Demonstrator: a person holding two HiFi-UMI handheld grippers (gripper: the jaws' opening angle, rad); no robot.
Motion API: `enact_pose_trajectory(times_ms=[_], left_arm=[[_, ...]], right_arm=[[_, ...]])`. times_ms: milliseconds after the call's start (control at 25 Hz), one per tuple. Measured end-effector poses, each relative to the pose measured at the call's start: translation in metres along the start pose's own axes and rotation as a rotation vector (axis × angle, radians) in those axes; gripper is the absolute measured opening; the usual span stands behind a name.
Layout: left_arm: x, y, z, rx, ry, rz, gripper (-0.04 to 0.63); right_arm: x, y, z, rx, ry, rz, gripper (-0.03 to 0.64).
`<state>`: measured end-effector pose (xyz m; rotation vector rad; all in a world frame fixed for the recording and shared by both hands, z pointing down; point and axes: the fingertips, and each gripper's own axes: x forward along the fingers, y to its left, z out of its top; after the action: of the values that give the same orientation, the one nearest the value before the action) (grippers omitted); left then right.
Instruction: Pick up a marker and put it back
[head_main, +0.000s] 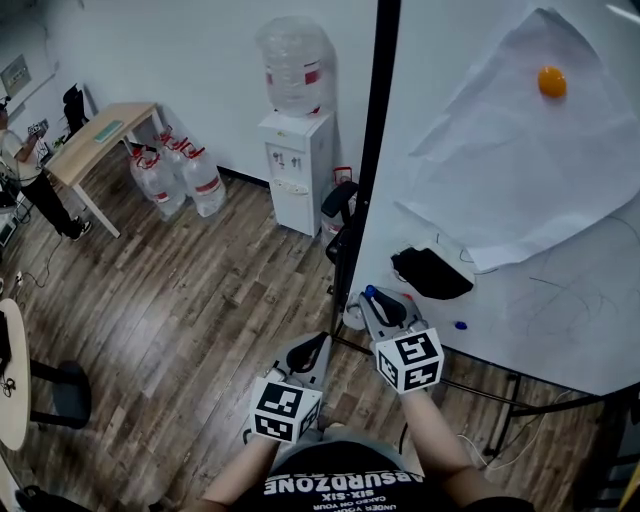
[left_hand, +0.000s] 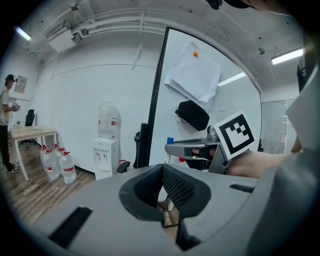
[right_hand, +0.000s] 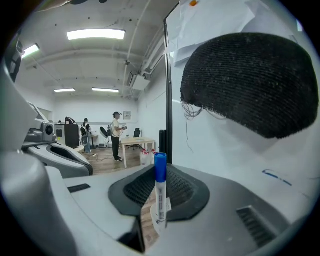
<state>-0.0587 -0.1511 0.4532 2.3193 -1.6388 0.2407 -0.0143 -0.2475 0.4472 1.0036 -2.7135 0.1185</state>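
The right gripper (head_main: 383, 303), low centre in the head view, clamps a blue-capped marker (right_hand: 160, 192) upright between its pads, beside the whiteboard (head_main: 560, 290) filling the right side, which carries a black eraser (head_main: 432, 273) and a paper sheet (head_main: 520, 150). The left gripper (head_main: 312, 350) is closed and empty over the wood floor (head_main: 200, 300) – a water dispenser (head_main: 297, 170) stands upper centre

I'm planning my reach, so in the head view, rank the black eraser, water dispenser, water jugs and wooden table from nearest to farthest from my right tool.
1. Black eraser, on the whiteboard, just beyond the right tool.
2. Water dispenser, left of the whiteboard.
3. Water jugs, on the floor, further left.
4. Wooden table, far left.
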Motion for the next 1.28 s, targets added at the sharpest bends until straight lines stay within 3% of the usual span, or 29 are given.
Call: enact_pose_trajectory(times_ms=[1280], left_arm=[[-0.001,0.004,-0.003,-0.003,0.000,0.008,0.008]], right_arm=[[0.009,-0.004,-0.046,0.017,0.109,-0.018,0.064]])
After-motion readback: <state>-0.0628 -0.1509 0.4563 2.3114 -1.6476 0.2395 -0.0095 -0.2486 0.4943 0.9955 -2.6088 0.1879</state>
